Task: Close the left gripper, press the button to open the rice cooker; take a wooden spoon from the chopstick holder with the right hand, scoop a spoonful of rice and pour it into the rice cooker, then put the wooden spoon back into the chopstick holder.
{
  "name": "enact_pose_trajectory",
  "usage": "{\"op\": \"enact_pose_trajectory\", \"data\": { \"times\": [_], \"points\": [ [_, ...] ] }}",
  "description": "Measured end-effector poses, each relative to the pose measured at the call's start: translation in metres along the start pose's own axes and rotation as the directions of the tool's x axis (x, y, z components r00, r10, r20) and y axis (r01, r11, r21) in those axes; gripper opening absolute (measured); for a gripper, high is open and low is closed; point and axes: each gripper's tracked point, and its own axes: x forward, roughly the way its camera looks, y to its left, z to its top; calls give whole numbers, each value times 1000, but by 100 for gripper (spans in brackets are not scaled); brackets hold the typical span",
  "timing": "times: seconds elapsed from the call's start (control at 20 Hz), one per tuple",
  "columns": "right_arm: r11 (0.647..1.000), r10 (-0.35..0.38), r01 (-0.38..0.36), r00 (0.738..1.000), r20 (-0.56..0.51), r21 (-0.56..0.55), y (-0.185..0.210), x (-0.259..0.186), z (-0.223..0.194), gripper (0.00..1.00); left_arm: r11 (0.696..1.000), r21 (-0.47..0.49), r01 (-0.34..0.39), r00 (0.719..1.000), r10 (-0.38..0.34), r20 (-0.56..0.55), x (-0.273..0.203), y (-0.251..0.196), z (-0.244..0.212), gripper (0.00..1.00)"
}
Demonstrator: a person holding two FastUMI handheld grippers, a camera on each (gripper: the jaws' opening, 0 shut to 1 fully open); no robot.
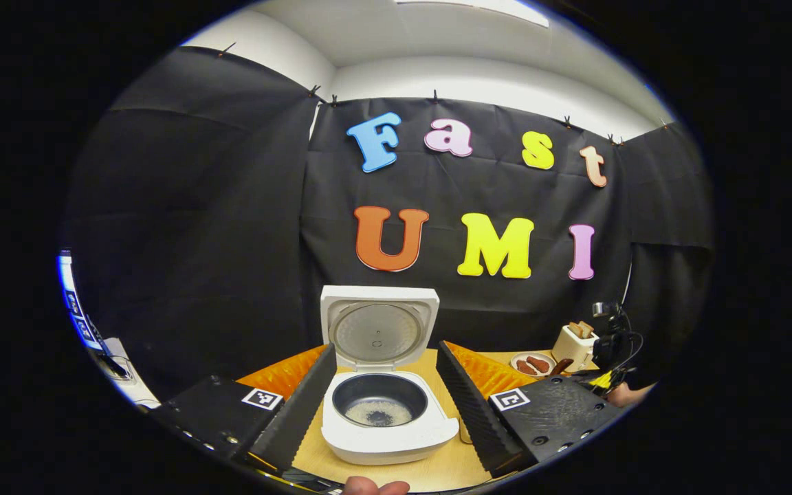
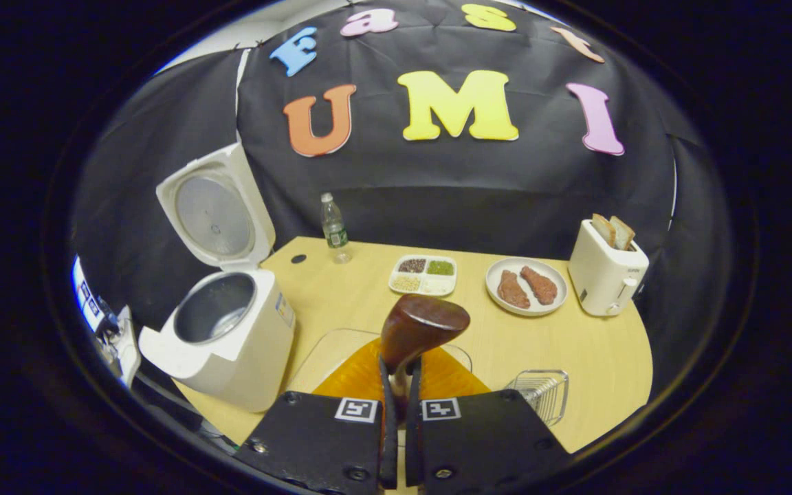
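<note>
The white rice cooker (image 1: 389, 430) stands with its lid (image 1: 377, 330) raised upright, and a little rice lies at the bottom of its dark pot (image 1: 377, 407). My left gripper (image 1: 386, 349) is open, one finger on each side of the cooker, touching nothing. My right gripper (image 2: 399, 375) is shut on the handle of the dark wooden spoon (image 2: 423, 328), whose bowl points forward over the table; no rice shows on it. In the right gripper view the rice cooker (image 2: 221, 344) stands to the left, apart from the spoon. A wire holder (image 2: 540, 393) sits at the lower right.
On the wooden table (image 2: 575, 350) stand a water bottle (image 2: 333, 228), a divided dish of grains (image 2: 423, 274), a plate of meat (image 2: 526, 286) and a toaster with bread (image 2: 606, 268). A clear glass dish (image 2: 331, 357) lies under the spoon. A fingertip (image 1: 375, 487) shows at the bottom edge.
</note>
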Motion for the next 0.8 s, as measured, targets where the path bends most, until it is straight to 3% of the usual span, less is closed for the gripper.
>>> {"op": "enact_pose_trajectory", "data": {
  "times": [0.3, 0.5, 0.8],
  "points": [
    [970, -110, 108, 994, 3, -218, -13, 19, -10, 10, 998, -21, -56, 998, 56, 3, -4, 31, 0, 94],
    [944, -114, 112, 993, 13, -311, -1, 29, -23, 10, 997, -24, -79, 997, 78, -13, -3, 40, -3, 94],
    [978, -25, 22, 1000, -11, -205, 35, 43, -30, 10, 995, -28, -96, 995, 95, -34, -3, 44, -4, 94]
  ]
}}
